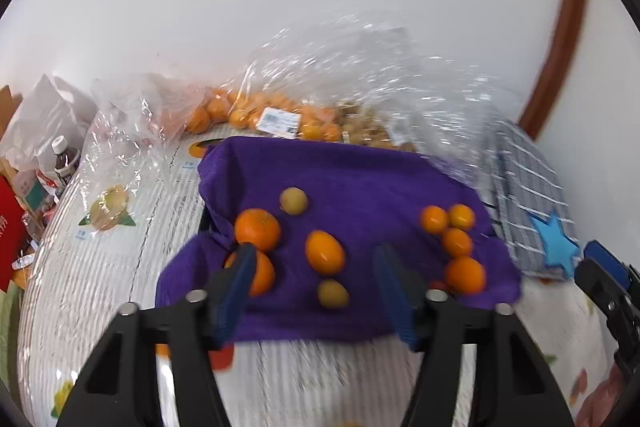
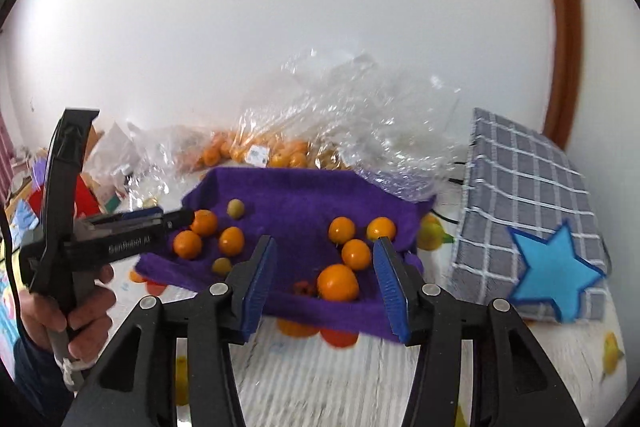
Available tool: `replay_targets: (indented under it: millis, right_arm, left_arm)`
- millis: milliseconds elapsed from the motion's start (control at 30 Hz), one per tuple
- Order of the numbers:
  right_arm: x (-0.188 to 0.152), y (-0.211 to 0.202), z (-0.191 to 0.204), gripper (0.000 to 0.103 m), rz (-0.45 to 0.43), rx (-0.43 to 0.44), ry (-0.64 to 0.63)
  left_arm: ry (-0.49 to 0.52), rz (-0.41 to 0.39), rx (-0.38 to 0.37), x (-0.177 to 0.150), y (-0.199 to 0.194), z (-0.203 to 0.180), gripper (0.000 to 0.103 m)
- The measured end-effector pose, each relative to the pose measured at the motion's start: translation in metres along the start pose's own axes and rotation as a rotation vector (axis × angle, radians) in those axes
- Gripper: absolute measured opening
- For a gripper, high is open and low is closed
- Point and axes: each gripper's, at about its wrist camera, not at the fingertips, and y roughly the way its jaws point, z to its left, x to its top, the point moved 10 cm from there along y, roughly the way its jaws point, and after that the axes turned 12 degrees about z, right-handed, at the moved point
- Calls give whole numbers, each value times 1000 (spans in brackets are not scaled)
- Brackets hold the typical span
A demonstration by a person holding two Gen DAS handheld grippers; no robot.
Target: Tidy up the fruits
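Observation:
A purple cloth (image 1: 352,171) (image 2: 296,195) lies on the patterned table. On it a left cluster holds oranges (image 1: 257,229) (image 2: 204,223) and two small green-yellow fruits (image 1: 293,200) (image 2: 236,207). A right cluster holds several oranges (image 1: 464,275) (image 2: 338,282). My left gripper (image 1: 316,267) is open and empty above the cloth's near edge, over the left cluster; it also shows in the right wrist view (image 2: 176,217). My right gripper (image 2: 326,263) is open and empty, just short of the right cluster; in the left wrist view (image 1: 604,271) its state is unclear.
Clear plastic bags (image 1: 360,67) (image 2: 352,115) of oranges lie behind the cloth. A grey checked cloth box with a blue star (image 1: 532,195) (image 2: 532,227) stands at the right. Bottles and boxes (image 1: 60,155) clutter the far left. The white wall is close behind.

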Motion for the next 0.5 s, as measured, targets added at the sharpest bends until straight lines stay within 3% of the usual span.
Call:
replay_targets:
  millis: [133, 267, 433, 500]
  right_arm:
    - [-20, -31, 3, 65, 18, 25, 73]
    - [-42, -53, 4, 66, 65, 30, 128]
    - [-56, -100, 10, 95, -39, 7, 121]
    - [-59, -117, 14, 97, -69, -29, 85]
  left_arm:
    - [48, -41, 67, -24, -41, -10, 74]
    - [22, -70, 37, -42, -81, -11, 78]
    - [26, -98, 3, -57, -124, -16, 82]
    - [37, -120, 19, -64, -137, -17, 85]
